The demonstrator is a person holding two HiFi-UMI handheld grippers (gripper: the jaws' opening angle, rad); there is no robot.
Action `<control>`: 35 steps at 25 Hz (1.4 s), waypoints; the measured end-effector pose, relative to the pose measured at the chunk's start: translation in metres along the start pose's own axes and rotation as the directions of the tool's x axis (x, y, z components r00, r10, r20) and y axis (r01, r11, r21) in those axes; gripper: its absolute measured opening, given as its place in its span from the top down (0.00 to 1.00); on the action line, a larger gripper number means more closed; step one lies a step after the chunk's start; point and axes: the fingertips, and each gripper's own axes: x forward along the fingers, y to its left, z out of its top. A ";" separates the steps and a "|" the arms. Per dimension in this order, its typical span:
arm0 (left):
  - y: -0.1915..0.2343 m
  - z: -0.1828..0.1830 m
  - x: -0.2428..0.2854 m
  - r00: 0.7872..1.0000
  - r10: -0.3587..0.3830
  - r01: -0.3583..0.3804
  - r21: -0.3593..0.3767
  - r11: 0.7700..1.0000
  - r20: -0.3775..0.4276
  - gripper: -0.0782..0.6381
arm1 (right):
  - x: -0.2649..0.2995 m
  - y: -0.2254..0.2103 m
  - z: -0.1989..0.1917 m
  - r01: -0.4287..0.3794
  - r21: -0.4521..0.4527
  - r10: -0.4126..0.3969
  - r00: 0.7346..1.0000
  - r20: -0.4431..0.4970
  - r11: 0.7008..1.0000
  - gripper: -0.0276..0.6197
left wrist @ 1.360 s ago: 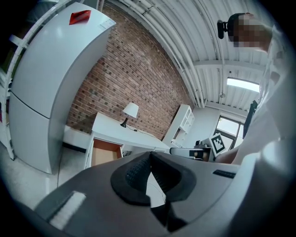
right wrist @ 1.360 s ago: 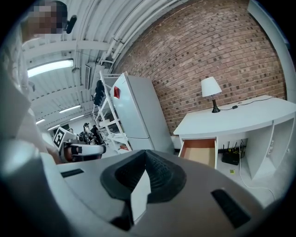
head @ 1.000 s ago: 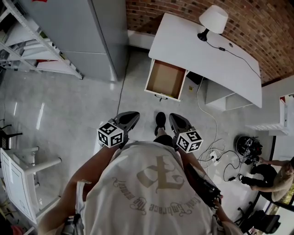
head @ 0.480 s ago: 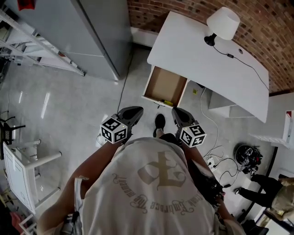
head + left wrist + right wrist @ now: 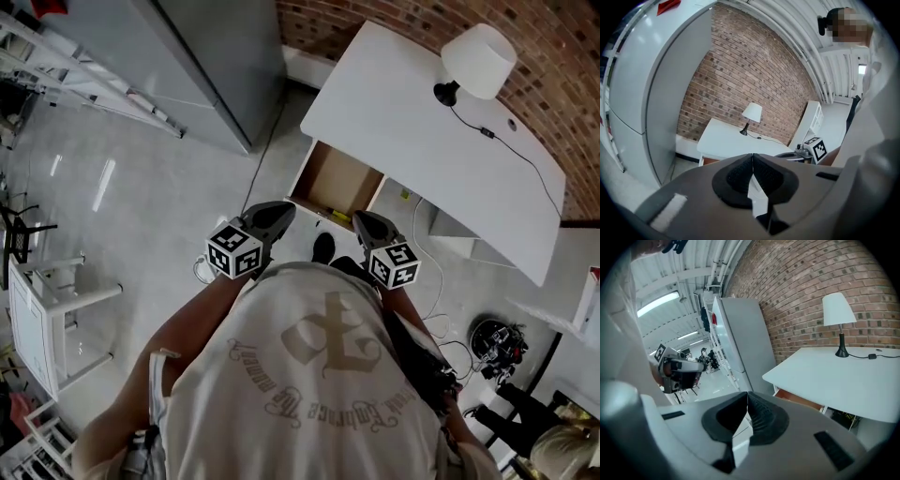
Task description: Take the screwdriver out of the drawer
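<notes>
The open wooden drawer point(image 5: 330, 178) hangs out from under the white desk point(image 5: 412, 122). A small yellow-handled screwdriver point(image 5: 339, 217) lies at the drawer's front edge, partly hidden by its front panel. My left gripper point(image 5: 278, 210) is held at chest height just short of the drawer's left front corner, jaws shut and empty. My right gripper point(image 5: 363, 220) hovers beside the drawer's right front corner, also shut on nothing. In the left gripper view the left gripper's point(image 5: 752, 158) pads meet in front of the desk point(image 5: 736, 140). The right gripper's point(image 5: 747, 399) pads touch too, and the drawer point(image 5: 799, 400) shows beyond.
A white lamp point(image 5: 476, 58) with its cord stands on the desk's far end. A tall grey cabinet point(image 5: 211, 66) is on the left, with a ladder point(image 5: 84, 80) against it. A white chair point(image 5: 47, 323) sits at the left edge. Cables point(image 5: 448, 330) trail on the floor at right.
The person has stepped closer to the desk, so the drawer now lies just ahead of both grippers. Both grippers stayed shut.
</notes>
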 end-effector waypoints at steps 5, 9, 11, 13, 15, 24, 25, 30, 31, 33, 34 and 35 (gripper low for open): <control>0.003 0.007 0.019 0.998 0.061 -0.061 -0.011 0.998 0.008 0.88 | 0.013 -0.023 0.004 -0.074 -0.015 0.074 0.997 -0.028 0.997 0.95; 0.004 0.007 0.022 0.992 0.127 -0.126 -0.022 0.992 0.011 0.88 | 0.021 -0.038 -0.005 -0.126 -0.014 0.125 0.990 -0.064 0.992 0.95; 0.006 0.007 0.021 0.988 0.153 -0.153 -0.027 0.988 0.011 0.88 | 0.026 -0.046 -0.011 -0.136 -0.016 0.134 0.987 -0.086 0.991 0.95; 0.007 0.004 0.017 0.983 0.185 -0.185 -0.039 0.982 0.008 0.88 | 0.032 -0.048 -0.020 -0.152 -0.017 0.149 0.982 -0.117 0.988 0.95; 0.007 0.000 0.013 0.978 0.211 -0.210 -0.050 0.976 0.004 0.88 | 0.038 -0.048 -0.030 -0.170 -0.014 0.166 0.975 -0.146 0.985 0.95; 0.022 -0.026 0.006 0.965 0.263 -0.263 -0.109 0.959 -0.018 0.88 | 0.061 -0.058 -0.059 -0.180 -0.069 0.156 0.952 -0.264 0.981 0.95; 0.023 -0.028 0.005 0.963 0.267 -0.268 -0.116 0.957 -0.018 0.88 | 0.061 -0.058 -0.063 -0.183 -0.072 0.157 0.948 -0.277 0.980 0.95; 0.029 -0.033 0.008 0.960 0.278 -0.277 -0.140 0.951 -0.012 0.88 | 0.070 -0.067 -0.077 -0.194 -0.088 0.155 0.932 -0.327 0.977 0.95; 0.030 -0.036 0.009 0.960 0.279 -0.278 -0.145 0.950 -0.013 0.88 | 0.072 -0.069 -0.081 -0.194 -0.088 0.153 0.928 -0.338 0.977 0.95; 0.030 -0.042 0.010 0.960 0.280 -0.281 -0.157 0.947 -0.023 0.88 | 0.074 -0.072 -0.090 -0.194 -0.073 0.155 0.919 -0.362 0.978 0.95; 0.032 -0.045 0.010 0.959 0.282 -0.283 -0.163 0.945 -0.027 0.88 | 0.076 -0.073 -0.094 -0.193 -0.063 0.157 0.915 -0.371 0.979 0.95; 0.034 -0.047 0.010 0.958 0.284 -0.285 -0.169 0.943 -0.030 0.88 | 0.080 -0.076 -0.096 -0.192 -0.055 0.158 0.912 -0.379 0.980 0.95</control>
